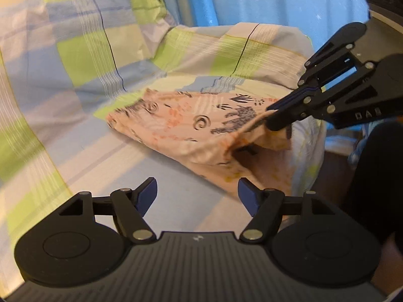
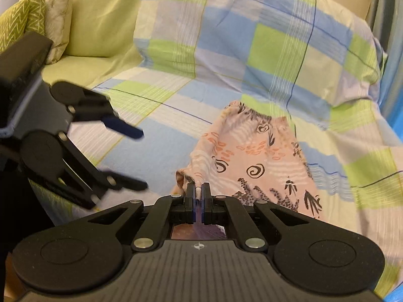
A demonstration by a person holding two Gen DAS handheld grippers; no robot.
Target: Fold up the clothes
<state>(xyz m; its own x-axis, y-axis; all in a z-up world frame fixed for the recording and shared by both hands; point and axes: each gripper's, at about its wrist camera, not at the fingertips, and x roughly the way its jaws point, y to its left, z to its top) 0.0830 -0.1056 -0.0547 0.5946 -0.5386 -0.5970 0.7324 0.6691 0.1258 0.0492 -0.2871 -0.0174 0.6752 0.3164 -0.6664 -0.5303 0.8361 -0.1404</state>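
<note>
A pink patterned garment (image 1: 191, 128) (image 2: 254, 161) with black and orange prints lies on a sofa draped in a checked sheet (image 1: 83, 58) (image 2: 226, 50). My right gripper (image 2: 199, 191) is shut on the garment's near edge, lifting it into a fold; in the left wrist view it (image 1: 270, 115) comes in from the right, pinching the raised cloth. My left gripper (image 1: 197, 193) is open, hovering just above the sheet near the garment's front corner, with nothing between its fingers. From the right wrist camera it (image 2: 143, 158) appears at the left, jaws spread apart.
Green cushions (image 2: 30, 20) sit at the sofa's far left end. A blue curtain (image 1: 264, 0) hangs behind the sofa. A person's dark sleeve (image 1: 372, 176) is at the right edge. Bare sheet (image 1: 126, 166) lies left of the garment.
</note>
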